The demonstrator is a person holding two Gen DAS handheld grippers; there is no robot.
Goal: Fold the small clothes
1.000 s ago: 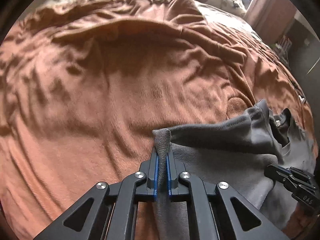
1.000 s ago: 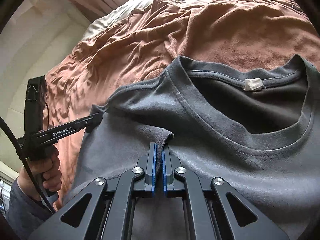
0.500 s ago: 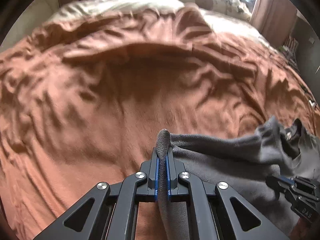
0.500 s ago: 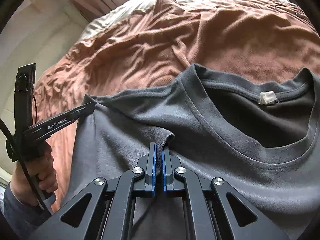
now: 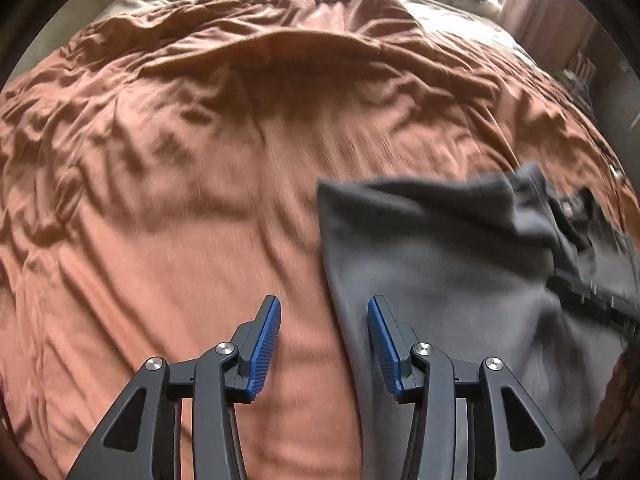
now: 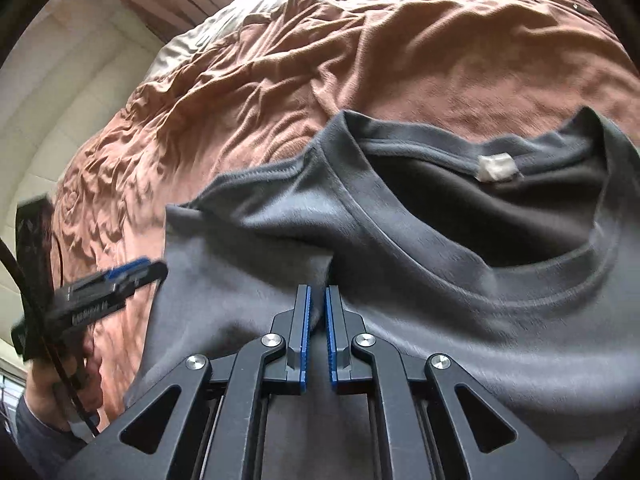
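The gray T-shirt (image 6: pixel 400 280) looks soft and floppy. The left gripper (image 5: pixel 324 344) is opening, holding nothing. The right gripper (image 6: pixel 317 336) is nearly closed; I cannot tell if it pinches cloth. Grab the corner at 10 o'clock.

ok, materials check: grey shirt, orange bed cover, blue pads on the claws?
Grey shirt: looks like soft matte knit, probably cotton jersey; ribbed collar, stitched seams, limp drape.
Orange bed cover: seems a thin fabric with a faint sheen; fine sharp wrinkles catch the light. Fibre unclear.
Blue pads: likely rubber or moulded plastic; fine ridges across the face, matte, set in black rigid fingers.
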